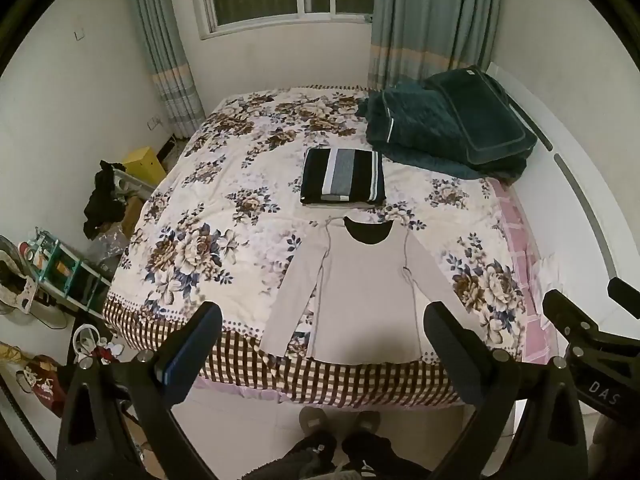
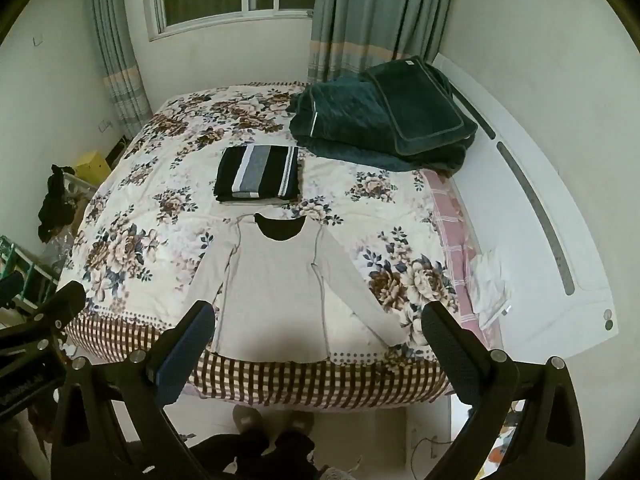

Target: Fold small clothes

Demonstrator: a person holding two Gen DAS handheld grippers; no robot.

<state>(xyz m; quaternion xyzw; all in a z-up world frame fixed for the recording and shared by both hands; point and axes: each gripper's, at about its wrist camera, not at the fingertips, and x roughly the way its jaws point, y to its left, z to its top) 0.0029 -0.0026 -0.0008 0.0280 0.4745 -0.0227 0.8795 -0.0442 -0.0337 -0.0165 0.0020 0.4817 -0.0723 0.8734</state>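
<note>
A pale long-sleeved top (image 1: 360, 292) with a dark neckline lies flat, sleeves spread, near the front edge of the floral bed (image 1: 224, 184). It also shows in the right wrist view (image 2: 276, 292). Behind it lies a folded striped black, white and grey garment (image 1: 344, 176), also in the right wrist view (image 2: 258, 178). My left gripper (image 1: 324, 324) is open and empty, held above the top's hem. My right gripper (image 2: 318, 322) is open and empty, above the hem and right sleeve. The right gripper's body shows at the left wrist view's right edge.
A folded dark green quilt (image 1: 452, 128) lies at the bed's back right. A white headboard (image 2: 532, 216) runs along the right side with white cloth (image 2: 492, 288) beside it. Shelves, shoes and clutter (image 1: 60, 272) stand on the floor at left. My feet (image 1: 340, 424) stand at the bed's foot.
</note>
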